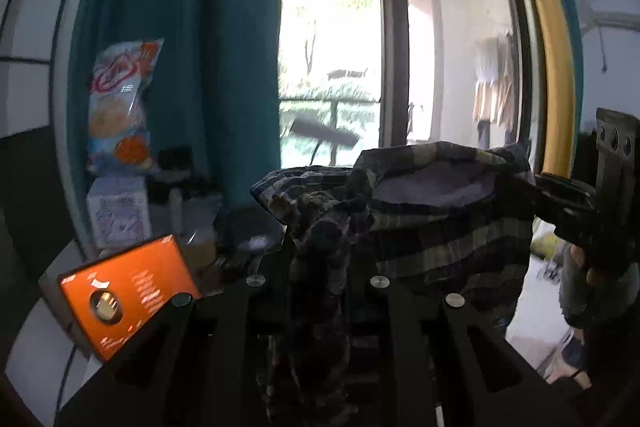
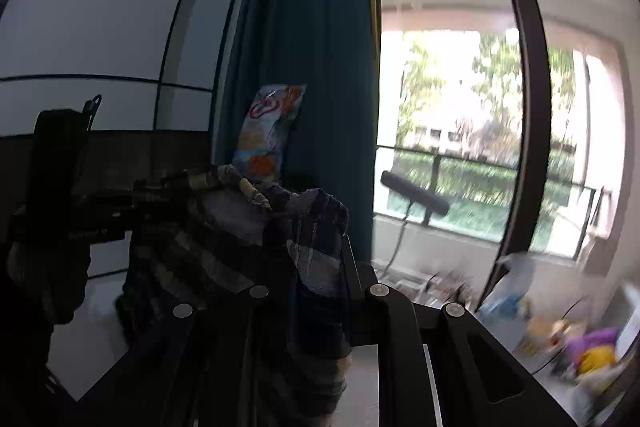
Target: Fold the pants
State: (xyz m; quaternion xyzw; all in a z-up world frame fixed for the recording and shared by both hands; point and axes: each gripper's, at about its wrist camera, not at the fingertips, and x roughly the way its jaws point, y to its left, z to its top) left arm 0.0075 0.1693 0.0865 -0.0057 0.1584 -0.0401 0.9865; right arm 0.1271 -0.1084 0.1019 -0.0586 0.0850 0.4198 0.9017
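Observation:
The plaid pants [image 1: 440, 219] hang in the air, held up by the waistband between both grippers. My left gripper [image 1: 320, 223] is shut on one end of the waistband, with cloth bunched between its fingers. The right gripper [image 1: 560, 199] shows at the right of the left wrist view, clamped on the other end. In the right wrist view my right gripper [image 2: 312, 223] is shut on the pants [image 2: 224, 251], and the left gripper [image 2: 152, 199] grips the far end at the left. The waistband opening gapes between them.
A teal curtain [image 1: 180, 47] and a window with a dark frame [image 1: 392, 27] fill the background. A snack bag [image 1: 120, 107] stands on a white box [image 1: 118, 215], with an orange box [image 1: 124, 287] nearby. Cluttered items [image 2: 568, 339] lie at the lower right.

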